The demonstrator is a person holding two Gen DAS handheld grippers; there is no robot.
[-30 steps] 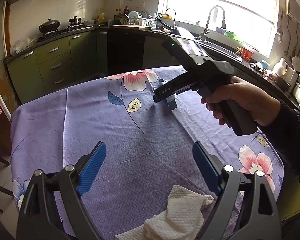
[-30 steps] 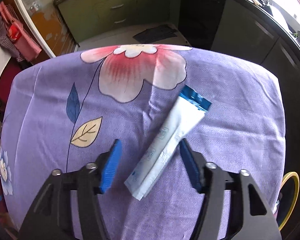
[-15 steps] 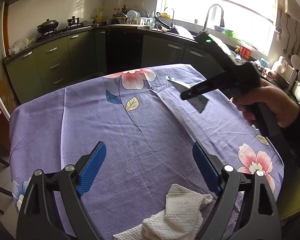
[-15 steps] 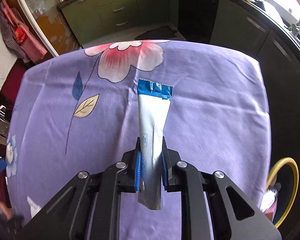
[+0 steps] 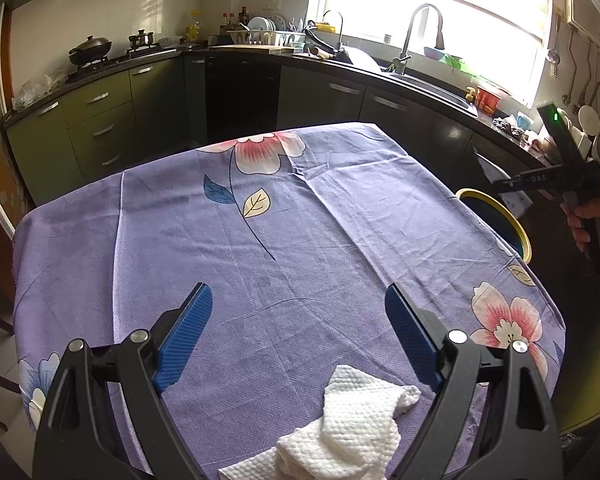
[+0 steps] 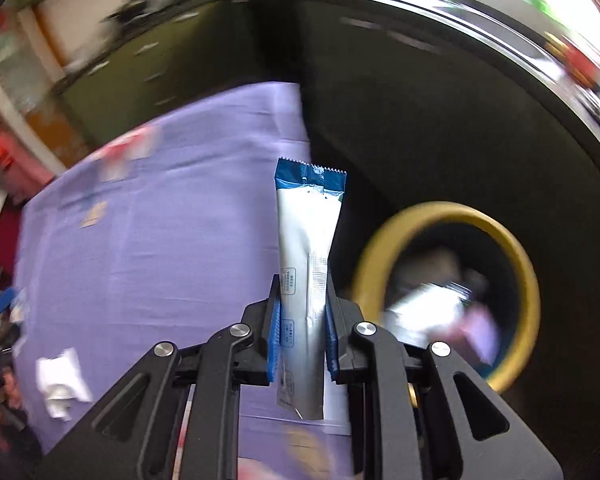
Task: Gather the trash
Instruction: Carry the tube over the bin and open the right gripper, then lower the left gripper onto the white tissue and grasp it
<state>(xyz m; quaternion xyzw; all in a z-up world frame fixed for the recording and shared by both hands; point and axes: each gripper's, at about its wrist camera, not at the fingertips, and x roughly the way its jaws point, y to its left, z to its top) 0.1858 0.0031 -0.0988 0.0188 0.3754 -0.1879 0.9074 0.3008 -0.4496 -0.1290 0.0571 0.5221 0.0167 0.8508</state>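
Lifted off the purple floral tablecloth (image 5: 260,280) where it lay a second ago, the empty snack wrapper (image 6: 306,248) now rides clamped in the right gripper (image 6: 302,340), which has swung off the table's right edge toward the yellow-rimmed bin (image 6: 528,280). Both blue pads pinch the wrapper's lower third; its serrated blue end stands up ahead of the fingers, over the table edge and beside the bin's mouth. Other rubbish already lies blurred inside the bin. From the left wrist view, the right hand (image 5: 596,220) holds its tool beyond the bin, well apart from the table.

The wrapper looks feather-light, thin and slick, stiff enough along its seam to stand without drooping. A grip across the flat middle, as here, should hold it; a loose pinch could let the film slide.

The left gripper (image 5: 300,332) hangs spread wide and empty over the near side of the table, just above a crumpled white paper towel (image 5: 348,420), soft and easily bunched, probably the next piece to collect.
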